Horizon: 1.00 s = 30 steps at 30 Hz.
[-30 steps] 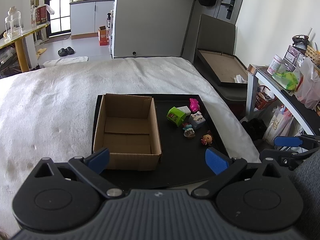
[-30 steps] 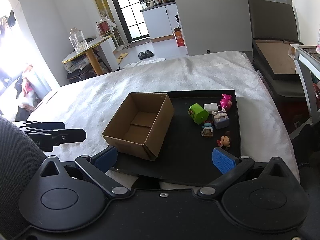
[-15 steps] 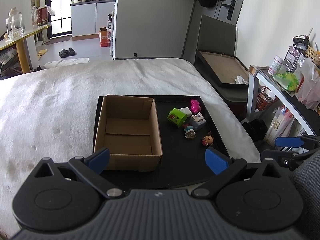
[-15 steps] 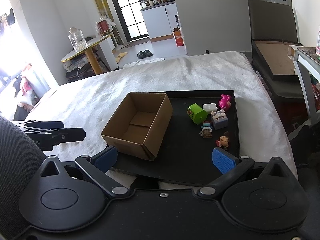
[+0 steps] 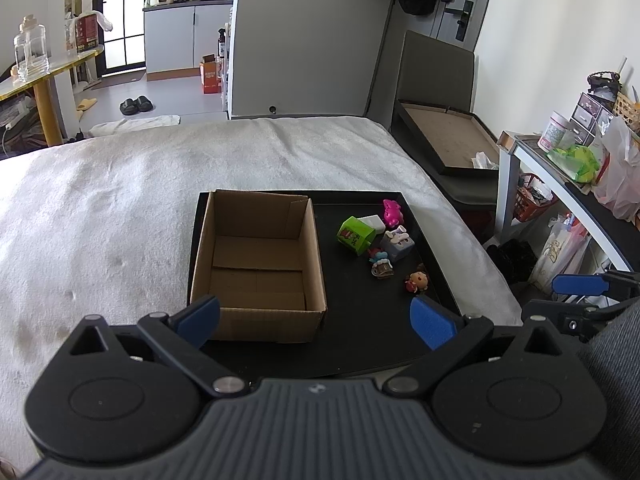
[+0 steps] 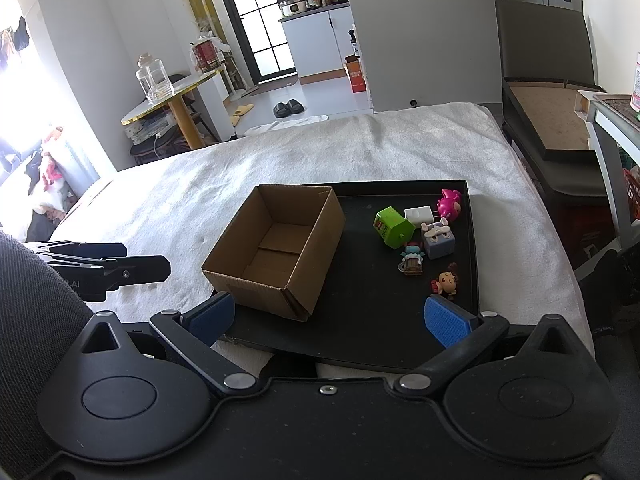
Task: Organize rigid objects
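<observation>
Both tongs are spread wide and carry nothing. The left gripper (image 5: 315, 322) hangs low over the near edge of the black tray (image 5: 360, 344); the right gripper (image 6: 328, 318) does likewise, from further right.

In the left view the empty cardboard box (image 5: 258, 264) sits just beyond the tongs at twelve o'clock. The toys lie on the tray at about one o'clock, well clear of either tool: a doll head (image 5: 417, 280) nearest, then a small mug figure (image 5: 380, 265), a grey cube (image 5: 397, 243), a green block (image 5: 355, 235), a white block (image 5: 373, 222) and a pink figure (image 5: 391, 212).

Likely trouble: the toys are small, rounded and huddled close, so closing tongs may nudge a neighbour or squirt one out. The light box could slide if bumped.
</observation>
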### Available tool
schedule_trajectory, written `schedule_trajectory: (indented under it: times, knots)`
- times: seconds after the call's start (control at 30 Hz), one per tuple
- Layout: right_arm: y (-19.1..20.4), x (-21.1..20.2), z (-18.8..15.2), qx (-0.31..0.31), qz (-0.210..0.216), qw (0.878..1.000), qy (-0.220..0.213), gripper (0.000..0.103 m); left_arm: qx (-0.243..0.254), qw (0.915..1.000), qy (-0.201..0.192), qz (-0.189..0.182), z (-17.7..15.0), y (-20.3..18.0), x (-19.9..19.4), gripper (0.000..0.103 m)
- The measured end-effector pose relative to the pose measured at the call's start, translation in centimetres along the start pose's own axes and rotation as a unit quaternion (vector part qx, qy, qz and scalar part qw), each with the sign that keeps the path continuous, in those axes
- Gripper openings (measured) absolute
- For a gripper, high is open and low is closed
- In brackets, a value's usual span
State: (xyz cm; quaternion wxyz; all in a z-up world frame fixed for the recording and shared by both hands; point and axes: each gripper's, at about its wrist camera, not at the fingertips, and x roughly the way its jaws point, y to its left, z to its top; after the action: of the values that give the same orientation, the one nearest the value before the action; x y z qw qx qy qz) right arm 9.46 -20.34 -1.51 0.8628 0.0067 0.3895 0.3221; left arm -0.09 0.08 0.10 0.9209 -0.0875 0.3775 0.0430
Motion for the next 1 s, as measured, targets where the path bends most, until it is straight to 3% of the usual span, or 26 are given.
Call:
schedule_trajectory:
  times: [1.0]
  knots:
    - [0.05, -0.01, -0.05, -0.001, 0.0, 1.0, -0.002, 0.103, 0.003, 1.0, -0.004, 0.003, 0.18, 0.21, -0.18, 0.101]
